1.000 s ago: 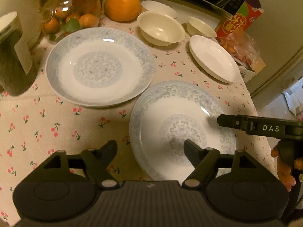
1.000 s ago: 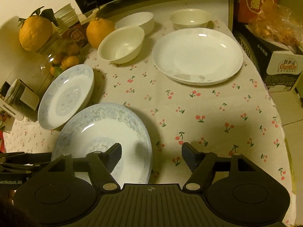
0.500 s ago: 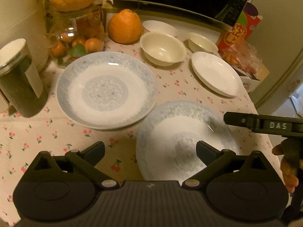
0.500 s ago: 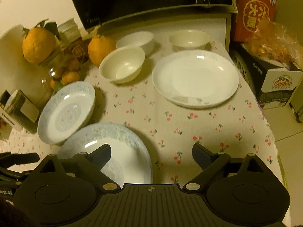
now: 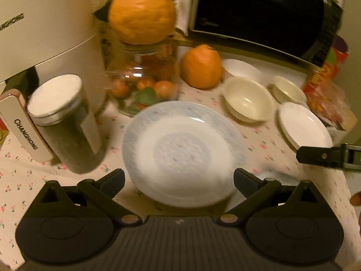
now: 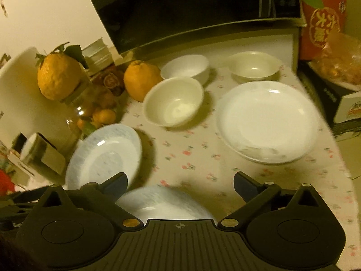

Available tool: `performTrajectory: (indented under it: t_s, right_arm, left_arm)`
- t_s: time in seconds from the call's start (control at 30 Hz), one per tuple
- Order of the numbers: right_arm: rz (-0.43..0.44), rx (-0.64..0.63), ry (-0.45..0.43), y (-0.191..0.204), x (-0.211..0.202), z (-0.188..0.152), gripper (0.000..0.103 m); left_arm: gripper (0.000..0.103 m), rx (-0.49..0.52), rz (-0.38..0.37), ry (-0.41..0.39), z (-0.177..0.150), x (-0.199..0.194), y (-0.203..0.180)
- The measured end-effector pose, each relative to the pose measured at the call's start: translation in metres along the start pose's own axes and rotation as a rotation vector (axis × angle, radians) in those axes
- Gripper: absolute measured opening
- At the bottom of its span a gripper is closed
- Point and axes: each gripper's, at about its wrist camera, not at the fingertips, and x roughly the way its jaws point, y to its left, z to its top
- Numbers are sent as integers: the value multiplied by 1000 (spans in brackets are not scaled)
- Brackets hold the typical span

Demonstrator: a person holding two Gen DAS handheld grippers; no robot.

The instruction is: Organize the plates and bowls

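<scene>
Both grippers pulled back; L gripper [image 5: 179,178] jaws apart, blue-rimmed round ceramic plate [image 5: 183,155] at 12 o'clock; R gripper [image 6: 180,181] jaws apart too.

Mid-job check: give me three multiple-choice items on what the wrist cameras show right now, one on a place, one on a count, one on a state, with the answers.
1. Where does the large orange fruit sit?
A. on top of the glass jar
B. inside a bowl
C. on the plain white plate

2. How many bowls stand on the cherry-print tablecloth?
A. one
B. three
C. five

3. How are the left tongs?
A. shut on a bowl
B. shut on a plate
C. open, holding nothing

Answers:
1. A, the fruit rests on the jar's mouth.
2. B, the right wrist view shows the front bowl, the back bowl and the right bowl.
3. C, both fingers stand wide apart over the blue-patterned plate.
</scene>
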Motion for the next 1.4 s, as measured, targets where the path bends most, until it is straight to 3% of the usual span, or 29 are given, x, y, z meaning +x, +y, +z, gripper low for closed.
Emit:
performTrajectory:
  t_s: [0.3,0.63,0.83,0.93,1.0,1.17,1.4]
  right_arm:
    - [94,48,26,22,54,14,101]
    - [74,87,42,25,97,10,97]
    - [69,39,34,30,102,6,78]
    - [70,29,32,33,104,5,62]
    - [76,25,36,35,106,5,45]
    - [107,21,48,37,112,3,23]
    - [126,47,43,37,108,2,23]
  left_arm:
    - [101,-94,66,13,9,20,22]
    - [73,-193,41,25,11,35,43]
    - [46,-222,36,35,9,42,48]
    - [35,-246,31,50,7,45,51]
    - [32,-265,24,60,6,47,53]
    - [20,-276,35,52,5,48,58]
    - [15,-302,10,42,3,45,66]
